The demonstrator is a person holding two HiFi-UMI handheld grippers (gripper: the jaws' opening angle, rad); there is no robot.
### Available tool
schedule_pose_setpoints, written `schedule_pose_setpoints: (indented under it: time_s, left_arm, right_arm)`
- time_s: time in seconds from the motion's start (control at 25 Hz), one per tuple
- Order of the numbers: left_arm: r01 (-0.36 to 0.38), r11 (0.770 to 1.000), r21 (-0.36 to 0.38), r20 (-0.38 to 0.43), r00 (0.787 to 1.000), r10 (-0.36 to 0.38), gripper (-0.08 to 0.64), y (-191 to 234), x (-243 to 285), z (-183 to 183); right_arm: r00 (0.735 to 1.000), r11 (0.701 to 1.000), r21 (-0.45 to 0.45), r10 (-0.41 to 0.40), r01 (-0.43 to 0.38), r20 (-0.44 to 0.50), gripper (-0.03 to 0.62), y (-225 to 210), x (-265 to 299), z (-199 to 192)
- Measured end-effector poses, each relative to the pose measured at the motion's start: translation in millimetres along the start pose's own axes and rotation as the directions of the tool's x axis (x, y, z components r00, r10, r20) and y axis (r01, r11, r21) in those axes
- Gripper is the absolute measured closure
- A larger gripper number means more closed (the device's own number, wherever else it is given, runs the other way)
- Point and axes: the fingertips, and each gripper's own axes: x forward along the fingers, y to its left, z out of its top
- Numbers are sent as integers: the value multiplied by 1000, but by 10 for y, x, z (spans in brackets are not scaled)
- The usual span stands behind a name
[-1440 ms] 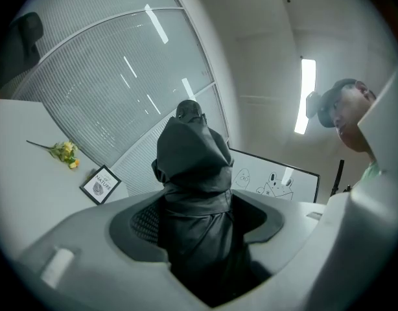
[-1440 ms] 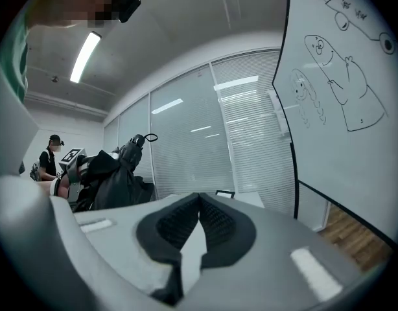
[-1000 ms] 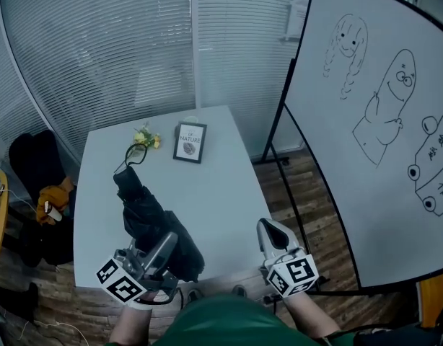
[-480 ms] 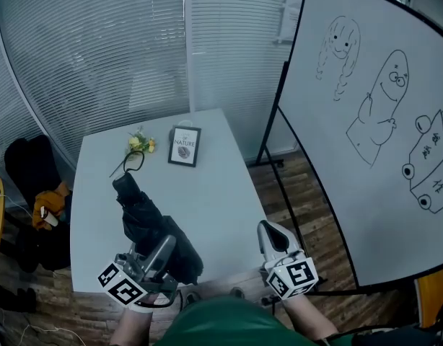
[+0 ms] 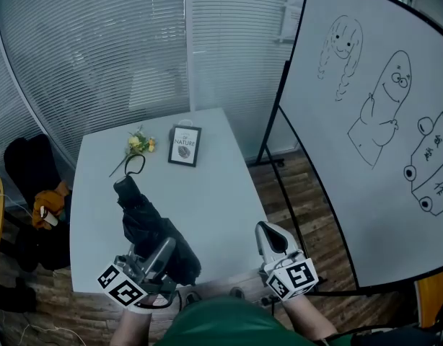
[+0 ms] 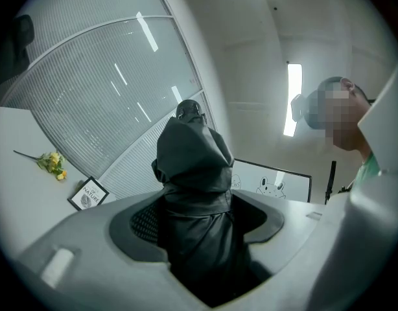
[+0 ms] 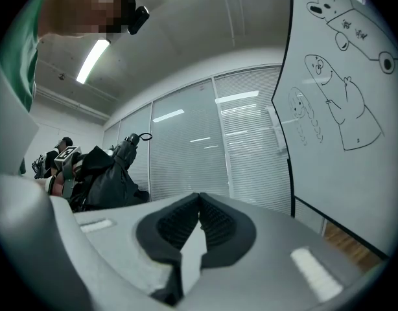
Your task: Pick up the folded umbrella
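Black folded fabric umbrella [image 5: 146, 218] looks light, squashy; left claw [image 5: 164, 251] clenched on its bunched near end, right claw [image 5: 269, 231] closed, empty.

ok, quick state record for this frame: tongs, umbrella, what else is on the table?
left tongs: closed on the folded umbrella, pads pressing the black fabric on both sides
right tongs: closed, nothing between them, off the table's near right corner
umbrella pose: strap-loop end points away from the person, over the table; whether it is clear of the surface cannot be told
other items on table: yellow flower, framed picture, both at the far end
surroundings: whiteboard with drawings at right
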Motion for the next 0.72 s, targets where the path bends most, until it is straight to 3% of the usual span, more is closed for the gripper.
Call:
schedule_pose_setpoints:
  time_s: [0.72]
  left_arm:
    - [9,999,-54,-20,1000,-10,258,64,48,-92]
  right_arm:
    - [1000,1000,18,-22,22,-19,589,-48,-9,-58]
